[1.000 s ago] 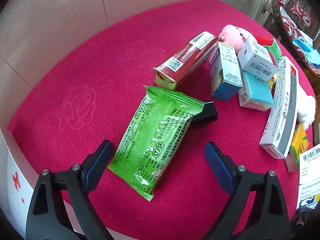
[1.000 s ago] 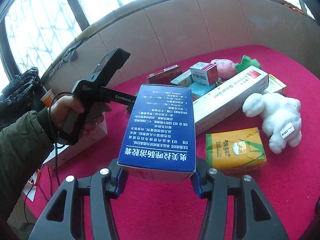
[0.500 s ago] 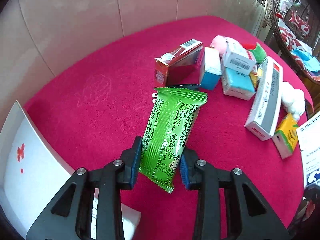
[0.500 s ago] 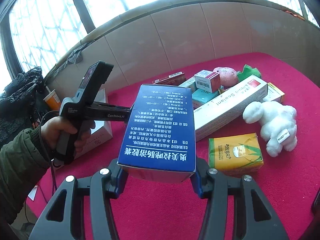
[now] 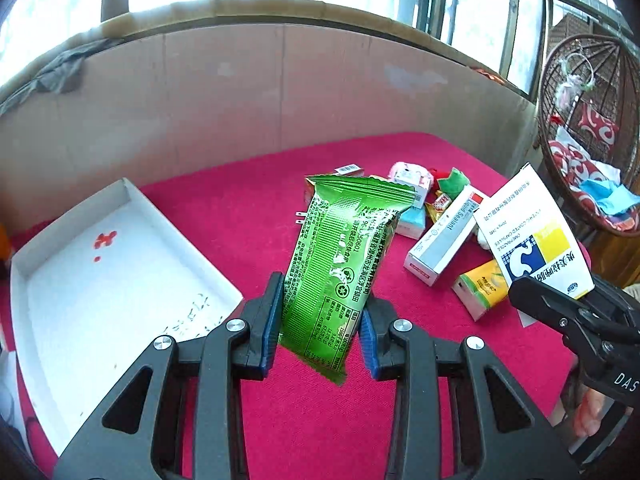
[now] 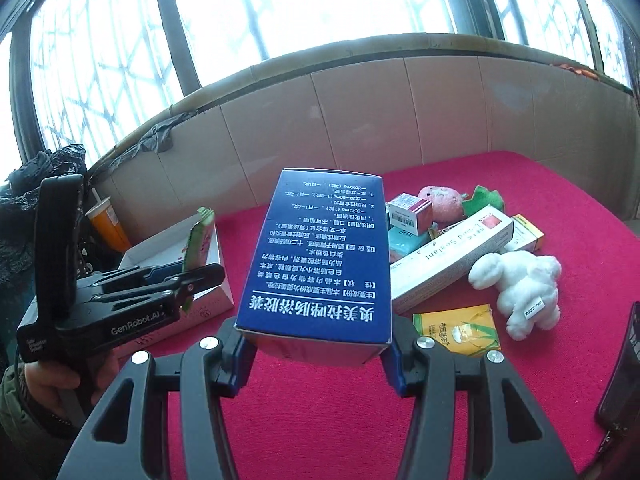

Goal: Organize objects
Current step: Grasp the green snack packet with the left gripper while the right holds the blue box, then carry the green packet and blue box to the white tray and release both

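- The left hand-held gripper is clenched on a green snack packet, its blue pads pressing the packet's lower part from both sides.
- The green snack packet is held clear of the red tabletop, tilted with its crimped top edge leaning to the far right.
- In the right wrist view the same gripper shows at the left, gripped by a person's hand in a dark green sleeve; only a thin edge of the packet shows there.
- The right hand-held gripper is grasping a blue medicine box, pads tight on its two side walls, the box raised above the tabletop with printed text facing up.
- From the left wrist view that box shows its white, yellow and blue face at the right.
- A shallow white tray lies at the near left of the tabletop, just left of the lifted packet.
- At the far right a cluster lies together: a long white sealant box, a yellow carton near it, a white plush toy to the right, a pink plush and small boxes behind.
- An orange cup with a straw stands off the far-left edge, behind the tray.
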A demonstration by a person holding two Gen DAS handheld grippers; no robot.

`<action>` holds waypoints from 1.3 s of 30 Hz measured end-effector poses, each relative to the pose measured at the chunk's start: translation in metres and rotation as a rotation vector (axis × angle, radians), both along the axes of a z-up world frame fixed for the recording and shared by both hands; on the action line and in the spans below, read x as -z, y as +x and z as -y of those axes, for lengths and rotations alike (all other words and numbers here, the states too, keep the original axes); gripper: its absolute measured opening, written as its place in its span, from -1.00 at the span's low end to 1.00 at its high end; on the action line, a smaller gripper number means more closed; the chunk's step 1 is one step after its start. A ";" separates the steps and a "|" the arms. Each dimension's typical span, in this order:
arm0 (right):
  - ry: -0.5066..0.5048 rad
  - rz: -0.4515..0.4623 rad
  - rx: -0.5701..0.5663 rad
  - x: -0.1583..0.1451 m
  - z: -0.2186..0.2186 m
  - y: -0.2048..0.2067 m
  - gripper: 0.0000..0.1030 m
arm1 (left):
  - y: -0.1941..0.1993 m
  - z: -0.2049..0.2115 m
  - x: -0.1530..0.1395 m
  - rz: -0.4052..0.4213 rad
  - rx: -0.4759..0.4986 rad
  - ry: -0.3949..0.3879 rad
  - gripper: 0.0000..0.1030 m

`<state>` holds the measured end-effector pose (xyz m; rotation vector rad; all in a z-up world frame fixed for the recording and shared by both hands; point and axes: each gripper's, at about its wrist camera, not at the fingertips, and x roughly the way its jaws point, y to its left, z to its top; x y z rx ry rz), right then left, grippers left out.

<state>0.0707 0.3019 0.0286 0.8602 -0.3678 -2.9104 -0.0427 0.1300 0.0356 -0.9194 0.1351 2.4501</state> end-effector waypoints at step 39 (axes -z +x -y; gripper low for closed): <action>0.204 -0.031 -0.079 -0.023 0.110 -0.037 0.02 | 0.013 0.132 0.002 -0.112 -0.481 0.000 -0.35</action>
